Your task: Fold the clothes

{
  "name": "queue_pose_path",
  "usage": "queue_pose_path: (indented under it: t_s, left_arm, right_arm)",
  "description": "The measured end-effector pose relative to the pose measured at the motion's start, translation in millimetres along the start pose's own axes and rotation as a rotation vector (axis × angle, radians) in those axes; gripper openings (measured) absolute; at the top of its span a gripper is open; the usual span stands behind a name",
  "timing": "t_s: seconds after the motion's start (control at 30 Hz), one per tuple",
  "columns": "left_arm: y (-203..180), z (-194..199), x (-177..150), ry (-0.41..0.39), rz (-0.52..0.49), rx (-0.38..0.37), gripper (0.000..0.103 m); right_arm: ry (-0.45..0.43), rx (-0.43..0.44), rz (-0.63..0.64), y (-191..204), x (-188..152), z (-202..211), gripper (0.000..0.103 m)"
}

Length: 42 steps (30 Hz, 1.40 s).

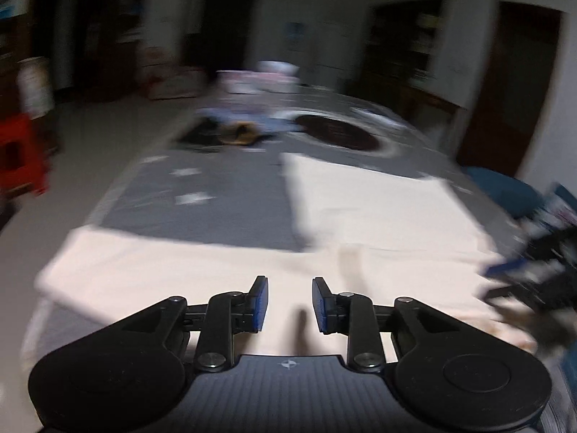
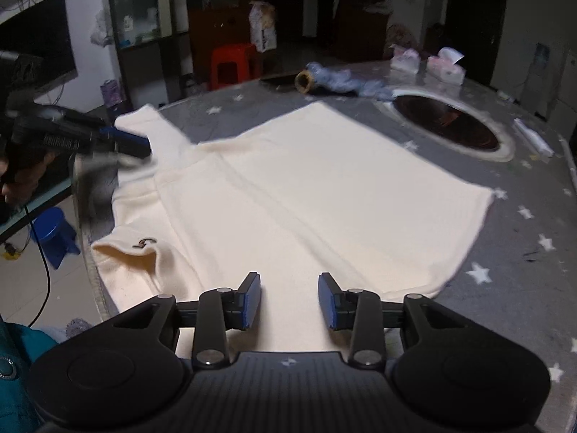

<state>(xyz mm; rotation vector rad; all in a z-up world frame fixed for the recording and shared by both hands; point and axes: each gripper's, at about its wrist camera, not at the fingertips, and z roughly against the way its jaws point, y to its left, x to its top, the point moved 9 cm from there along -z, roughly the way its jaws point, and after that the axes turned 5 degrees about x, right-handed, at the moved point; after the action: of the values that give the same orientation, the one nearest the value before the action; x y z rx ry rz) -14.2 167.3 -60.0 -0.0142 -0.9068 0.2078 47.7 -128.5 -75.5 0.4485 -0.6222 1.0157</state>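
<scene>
Cream shirt (image 2: pixel 288 195) lay spread flat on grey star-print worktop (image 2: pixel 523 252). Left gripper (image 1: pixel 289 305) above shirt, fingers spread, holding nothing. Right gripper (image 2: pixel 288 301) over near hem, fingers spread, empty.

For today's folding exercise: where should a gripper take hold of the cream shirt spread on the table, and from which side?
Probably the cream shirt is best gripped at its sleeve edge, from the table's outer rim: the cloth lies flat, and the sleeve sits beside the left gripper.
</scene>
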Motion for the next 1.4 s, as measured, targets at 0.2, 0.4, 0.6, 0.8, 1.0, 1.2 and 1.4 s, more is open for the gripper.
queue_pose_path:
  t_s: [0.2, 0.4, 0.6, 0.8, 1.0, 1.2, 1.4]
  left_arm:
    - [85, 6, 1, -0.022, 0.146, 0.245, 0.043]
    - [142, 3, 1, -0.019, 0.285, 0.346, 0.046]
    - [157, -9, 0, 0.002, 0.333, 0.309, 0.044]
    - [160, -12, -4, -0.010, 0.335, 0.289, 0.030]
    - [160, -13, -1, -0.022, 0.336, 0.285, 0.017]
    - [155, -7, 7, -0.054, 0.312, 0.296, 0.016]
    - [156, 7, 5, -0.072, 0.346, 0.295, 0.020]
  right_arm:
    - [0.008, 0.027, 0.056, 11, 18, -8, 0.035]
    - [-0.006, 0.120, 0.104, 31, 51, -30, 0.035]
    - [-0.012, 0.185, 0.123, 47, 85, -56, 0.034]
    - [-0.023, 0.109, 0.052, 25, 117, -91, 0.033]
    - [0.001, 0.117, 0.036, 30, 124, -121, 0.033]
    - [-0.017, 0.084, 0.154, 51, 125, -122, 0.033]
    - [0.002, 0.105, 0.157, 57, 121, -127, 0.033]
